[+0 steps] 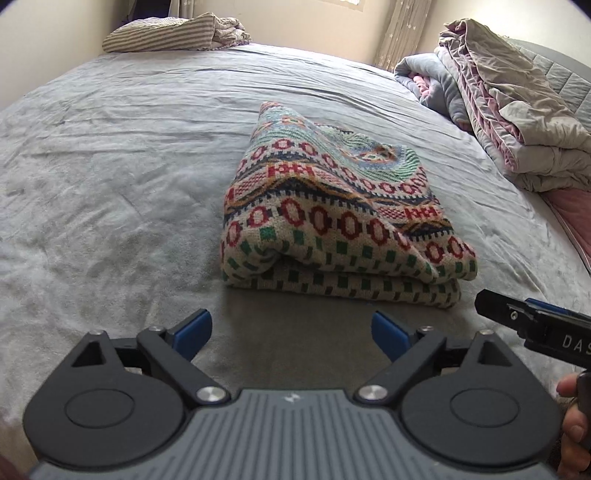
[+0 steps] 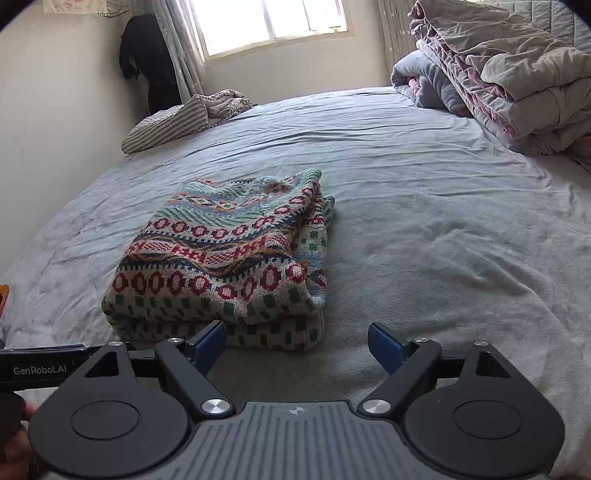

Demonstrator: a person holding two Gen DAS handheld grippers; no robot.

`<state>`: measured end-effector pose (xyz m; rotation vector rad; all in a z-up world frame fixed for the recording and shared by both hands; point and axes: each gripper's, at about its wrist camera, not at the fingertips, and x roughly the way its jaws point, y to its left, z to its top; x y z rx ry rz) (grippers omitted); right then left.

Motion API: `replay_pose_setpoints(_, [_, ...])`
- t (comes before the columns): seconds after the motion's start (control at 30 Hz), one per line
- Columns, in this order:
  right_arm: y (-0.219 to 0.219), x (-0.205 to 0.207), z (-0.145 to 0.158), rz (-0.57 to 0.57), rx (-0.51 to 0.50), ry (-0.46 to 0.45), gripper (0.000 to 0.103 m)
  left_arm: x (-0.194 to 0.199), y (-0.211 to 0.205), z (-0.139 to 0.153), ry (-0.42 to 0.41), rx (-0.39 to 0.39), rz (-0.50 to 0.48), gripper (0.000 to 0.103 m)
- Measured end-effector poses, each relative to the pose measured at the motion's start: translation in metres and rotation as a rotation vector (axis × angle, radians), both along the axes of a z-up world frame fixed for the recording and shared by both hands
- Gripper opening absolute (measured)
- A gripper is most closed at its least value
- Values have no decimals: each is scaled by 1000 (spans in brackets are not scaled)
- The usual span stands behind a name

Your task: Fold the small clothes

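A patterned knit sweater point(image 1: 332, 206) in red, green, blue and cream lies folded into a thick rectangle on the grey bed sheet point(image 1: 110, 166). My left gripper point(image 1: 291, 332) stands open just short of the sweater's near edge, with only sheet between its blue pads. The right gripper point(image 2: 295, 343) is open too, near the sweater's point(image 2: 225, 258) front right corner, and nothing sits between its fingers. Each gripper shows at the edge of the other's view: the right gripper point(image 1: 532, 325) at the right side, the left one as a black bar point(image 2: 40, 369) at the left side.
A striped cloth pile point(image 1: 173, 33) lies at the bed's far left corner. Folded quilts point(image 1: 509, 110) are stacked at the far right by the headboard. A window point(image 2: 273, 22) and curtains stand behind the bed. A hand point(image 1: 572, 424) holds the right gripper's handle.
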<state>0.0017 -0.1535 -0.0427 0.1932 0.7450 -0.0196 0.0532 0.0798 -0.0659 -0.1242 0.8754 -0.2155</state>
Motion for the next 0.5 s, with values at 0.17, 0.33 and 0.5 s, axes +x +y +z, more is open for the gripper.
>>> replay_pose_setpoints(0.17, [8,-12,5,-6,-68,11,99,-15,-1,3,3,45,44,102])
replay_pose_setpoints(0.33, [21,-17,7,-10,-143,38,100,-24,-1,7,2,82,71,102])
replay_pose_setpoints(0.5, [29,-20,8,-11,-183,41,102,-28,1,8,17,125,113,102])
